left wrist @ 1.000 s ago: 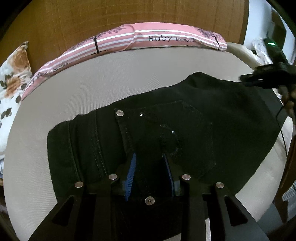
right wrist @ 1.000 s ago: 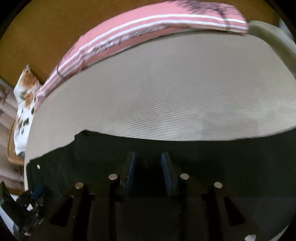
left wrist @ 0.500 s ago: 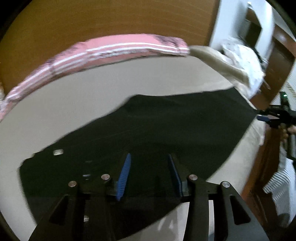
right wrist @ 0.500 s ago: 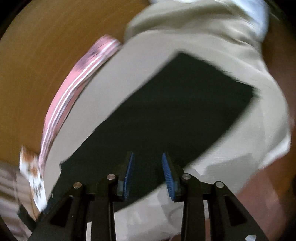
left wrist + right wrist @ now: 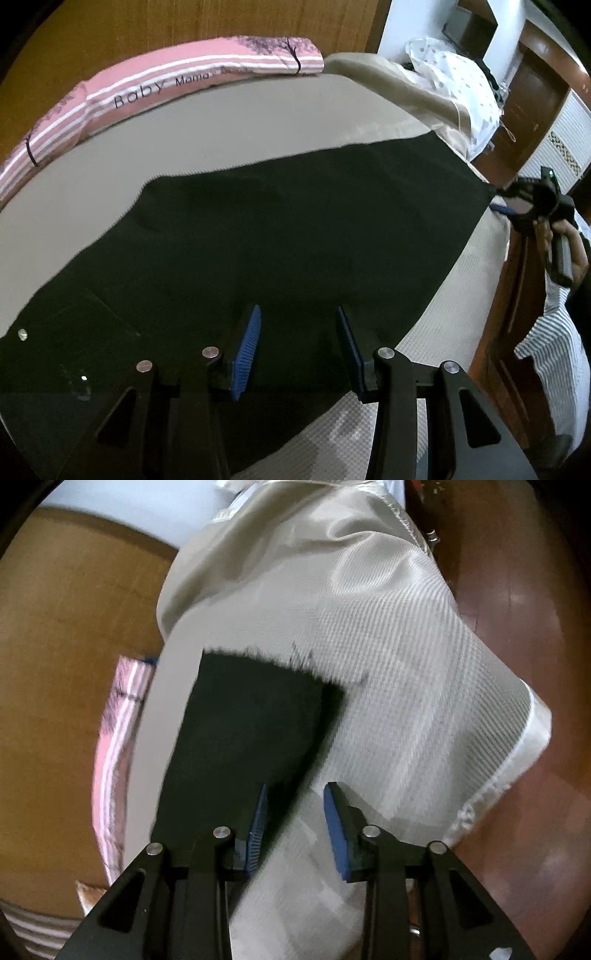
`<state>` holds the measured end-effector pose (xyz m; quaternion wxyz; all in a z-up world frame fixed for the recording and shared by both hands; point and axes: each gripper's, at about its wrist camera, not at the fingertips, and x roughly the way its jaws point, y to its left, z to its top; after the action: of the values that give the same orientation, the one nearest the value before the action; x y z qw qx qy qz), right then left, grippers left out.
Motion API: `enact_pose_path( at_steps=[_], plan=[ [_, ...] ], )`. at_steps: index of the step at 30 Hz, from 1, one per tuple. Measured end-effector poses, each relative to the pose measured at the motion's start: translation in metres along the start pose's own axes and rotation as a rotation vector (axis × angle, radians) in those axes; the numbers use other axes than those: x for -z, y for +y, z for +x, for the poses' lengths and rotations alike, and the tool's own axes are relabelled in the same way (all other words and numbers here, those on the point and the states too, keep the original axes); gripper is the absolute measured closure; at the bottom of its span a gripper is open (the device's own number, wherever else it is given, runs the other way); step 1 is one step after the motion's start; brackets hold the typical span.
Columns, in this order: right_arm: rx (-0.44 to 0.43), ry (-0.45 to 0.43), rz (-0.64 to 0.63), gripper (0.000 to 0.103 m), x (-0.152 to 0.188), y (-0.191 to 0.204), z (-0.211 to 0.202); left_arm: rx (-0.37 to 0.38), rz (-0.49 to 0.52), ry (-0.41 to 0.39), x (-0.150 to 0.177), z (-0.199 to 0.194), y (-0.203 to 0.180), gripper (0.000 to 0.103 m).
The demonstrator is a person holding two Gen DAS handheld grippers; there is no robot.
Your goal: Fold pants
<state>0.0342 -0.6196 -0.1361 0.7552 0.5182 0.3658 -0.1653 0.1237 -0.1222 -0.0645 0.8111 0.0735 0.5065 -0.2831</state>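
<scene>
Both my tongs have swung right since 1 s ago: left tongs (image 5: 297, 345) open over black pants (image 5: 280, 236), right tongs (image 5: 295, 823) open at the hem. Pants lie flat on beige bed (image 5: 221, 125); pink pillow (image 5: 159, 88) behind.
</scene>
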Motion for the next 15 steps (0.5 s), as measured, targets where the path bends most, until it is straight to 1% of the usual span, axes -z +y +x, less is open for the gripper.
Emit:
enact_pose_path(
  at_steps=[2,6,7,9,10,12,15],
  plan=[
    [-0.015,-0.015,0.006,0.074,-0.009,0.0,0.004,0.001,-0.02,0.014,0.003,0.007,0.003,0.059],
    [-0.012,-0.034,-0.027,0.074,-0.021,0.007,0.011,-0.019,-0.065,0.045,0.012,0.022,0.011,0.059],
    [-0.008,-0.036,-0.035,0.075,-0.023,0.008,0.012,-0.016,-0.07,0.024,0.015,0.023,0.012,0.059],
    [0.019,-0.031,-0.053,0.084,-0.026,0.011,0.013,-0.023,-0.067,0.004,0.018,0.022,0.01,0.059],
    [0.025,-0.026,-0.063,0.092,-0.026,0.012,0.013,-0.029,-0.062,0.001,0.018,0.022,0.009,0.059],
    [0.006,-0.027,-0.065,0.093,-0.026,0.016,0.009,-0.035,-0.057,-0.005,0.018,0.023,0.008,0.059],
    [-0.031,-0.033,-0.108,0.094,-0.019,0.038,-0.003,-0.025,-0.069,-0.011,0.017,0.023,0.01,0.059]
  ],
)
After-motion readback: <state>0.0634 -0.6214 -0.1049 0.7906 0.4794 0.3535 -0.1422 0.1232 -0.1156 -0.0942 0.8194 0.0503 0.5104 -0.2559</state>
